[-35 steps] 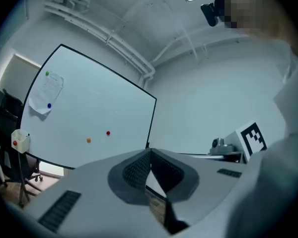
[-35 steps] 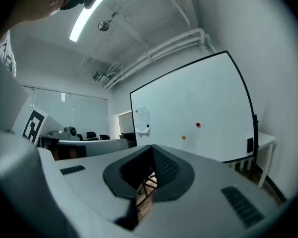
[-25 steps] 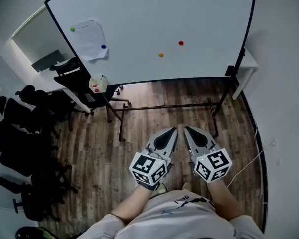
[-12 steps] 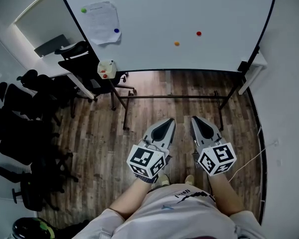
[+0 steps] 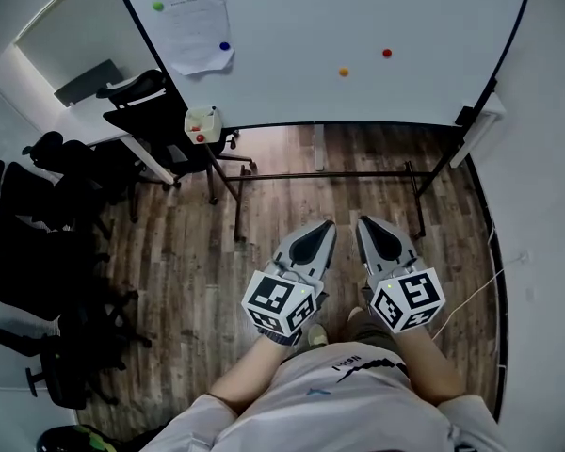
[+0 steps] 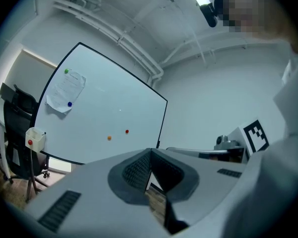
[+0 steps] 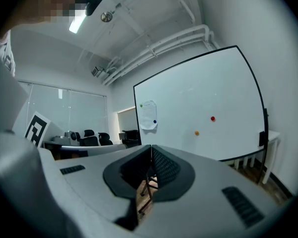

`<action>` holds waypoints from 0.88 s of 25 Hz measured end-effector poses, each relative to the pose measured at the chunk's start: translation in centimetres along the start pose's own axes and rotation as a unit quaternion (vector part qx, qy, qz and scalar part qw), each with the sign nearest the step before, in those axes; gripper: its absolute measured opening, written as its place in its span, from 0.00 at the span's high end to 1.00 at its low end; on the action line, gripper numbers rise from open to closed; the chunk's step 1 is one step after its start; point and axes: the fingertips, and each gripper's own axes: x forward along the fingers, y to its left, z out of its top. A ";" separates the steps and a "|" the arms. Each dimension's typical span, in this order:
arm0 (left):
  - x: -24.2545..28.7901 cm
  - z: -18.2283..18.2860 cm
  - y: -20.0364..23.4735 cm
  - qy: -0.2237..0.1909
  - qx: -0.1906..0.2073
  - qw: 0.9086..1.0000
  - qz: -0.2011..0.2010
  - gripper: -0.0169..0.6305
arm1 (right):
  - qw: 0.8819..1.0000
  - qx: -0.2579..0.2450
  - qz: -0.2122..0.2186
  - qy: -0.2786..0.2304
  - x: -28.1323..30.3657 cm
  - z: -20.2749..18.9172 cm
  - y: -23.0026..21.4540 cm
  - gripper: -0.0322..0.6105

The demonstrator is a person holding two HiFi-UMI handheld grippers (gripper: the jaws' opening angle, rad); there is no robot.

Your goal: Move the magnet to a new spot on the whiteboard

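The whiteboard (image 5: 358,17) stands ahead on a wheeled frame. It carries a red magnet (image 5: 387,53), an orange magnet (image 5: 344,72), and a blue magnet (image 5: 225,46) and a green magnet (image 5: 157,6) pinning a paper sheet (image 5: 198,26). My left gripper (image 5: 326,226) and right gripper (image 5: 362,222) hang side by side over the wood floor, far short of the board, both shut and empty. In the left gripper view the left gripper (image 6: 150,150) points toward the red magnet (image 6: 127,131) and orange magnet (image 6: 109,138). The right gripper (image 7: 151,147) faces the red magnet (image 7: 212,118) and orange magnet (image 7: 196,132).
Black office chairs (image 5: 38,252) crowd the left side. A small white box (image 5: 202,122) hangs at the board's lower left. The board's metal stand (image 5: 320,175) crosses the floor ahead. A white desk (image 5: 485,121) and a floor cable (image 5: 471,299) lie along the right wall.
In the head view the whiteboard and its magnets have shifted up and to the right. Both grippers stay shut, side by side, in nearly the same place.
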 end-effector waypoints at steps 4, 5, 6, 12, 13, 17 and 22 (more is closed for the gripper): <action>0.7 0.1 1.1 0.000 -0.001 1.000 -0.004 0.95 | 1.000 -0.001 -0.008 -0.001 1.4 0.1 -0.5 0.93; 0.9 0.1 1.5 -0.001 -0.002 1.000 -0.004 0.95 | 1.000 -0.001 -0.009 -0.002 1.8 0.0 -0.7 0.93; 1.3 0.1 1.9 -0.002 -0.002 1.000 -0.003 0.95 | 1.000 0.001 -0.009 -0.003 2.2 -0.1 -1.0 0.93; 4.5 0.8 4.2 0.000 0.011 1.000 -0.004 0.95 | 1.000 0.014 -0.004 -0.009 6.3 0.2 -3.5 0.93; 5.1 1.1 4.8 -0.001 0.014 1.000 -0.002 0.95 | 1.000 0.016 -0.003 -0.011 7.2 0.4 -4.0 0.93; 7.8 2.0 7.8 -0.003 0.017 1.000 0.009 0.95 | 1.000 0.019 0.003 -0.014 11.2 1.1 -6.0 0.93; 12.4 3.2 10.7 -0.005 0.018 1.000 0.016 0.95 | 1.000 0.018 0.005 -0.012 15.6 2.3 -9.7 0.93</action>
